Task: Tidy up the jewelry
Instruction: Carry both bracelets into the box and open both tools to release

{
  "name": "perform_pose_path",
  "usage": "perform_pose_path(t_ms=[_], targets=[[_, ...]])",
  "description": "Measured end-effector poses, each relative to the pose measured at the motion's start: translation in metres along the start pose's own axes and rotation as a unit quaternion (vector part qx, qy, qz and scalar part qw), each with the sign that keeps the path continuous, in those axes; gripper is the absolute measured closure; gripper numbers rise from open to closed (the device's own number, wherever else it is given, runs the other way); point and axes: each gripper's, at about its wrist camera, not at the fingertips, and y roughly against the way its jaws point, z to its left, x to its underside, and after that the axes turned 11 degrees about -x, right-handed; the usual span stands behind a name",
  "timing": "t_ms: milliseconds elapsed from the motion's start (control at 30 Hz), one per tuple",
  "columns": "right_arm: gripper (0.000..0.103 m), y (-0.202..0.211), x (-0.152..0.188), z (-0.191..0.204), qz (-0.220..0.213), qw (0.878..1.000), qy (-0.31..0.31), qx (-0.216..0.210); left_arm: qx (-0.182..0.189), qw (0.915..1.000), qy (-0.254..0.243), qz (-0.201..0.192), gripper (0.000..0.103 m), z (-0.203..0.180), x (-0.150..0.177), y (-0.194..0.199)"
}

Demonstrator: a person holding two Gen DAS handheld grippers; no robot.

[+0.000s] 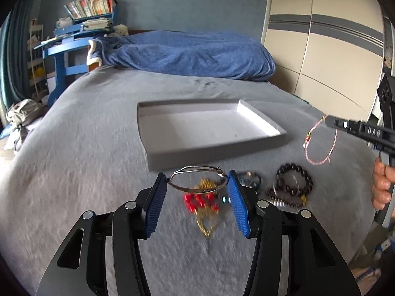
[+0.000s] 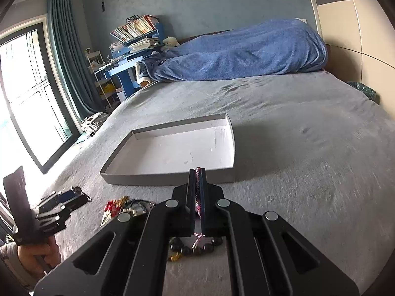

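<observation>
My left gripper point(image 1: 197, 182) is shut on a silver bangle point(image 1: 197, 180), held across its blue pads just above the bed. Below it lie a gold and red necklace point(image 1: 206, 204), a dark bead bracelet point(image 1: 293, 182) and a blue-black piece point(image 1: 250, 181). My right gripper point(image 1: 328, 120) is shut on a pink string bracelet point(image 1: 321, 143) that hangs from its tips. In the right wrist view the string point(image 2: 197, 190) sits pinched between the closed fingers point(image 2: 197, 172). The shallow grey box point(image 1: 172, 153) lies open and empty beyond both grippers; it also shows in the right wrist view point(image 2: 148, 178).
A grey bedspread point(image 1: 86, 160) covers the bed. A rumpled blue blanket point(image 1: 192, 51) lies at the far end. A blue desk with books point(image 1: 74, 37) stands far left, a wardrobe point(image 1: 333, 49) at right, a window point(image 2: 24, 86) at left.
</observation>
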Motion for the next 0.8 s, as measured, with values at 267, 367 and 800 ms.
perform_pose_path(t_ms=[267,367,800], targets=[[0.1,-0.035,-0.034,0.007,0.002,1.0,0.009,-0.014,-0.021,0.9996,-0.019,-0.01,0.051,-0.002,-0.056,-0.025],[0.1,-0.057,-0.045,0.011,0.01,1.0,0.022,-0.01,-0.025,0.9993,-0.029,-0.003,0.051,-0.007,-0.07,-0.043],[0.1,-0.14,-0.064,0.003,0.053,0.998,0.02,-0.001,-0.042,0.9955,-0.058,0.062,0.051,-0.015,-0.069,-0.122]])
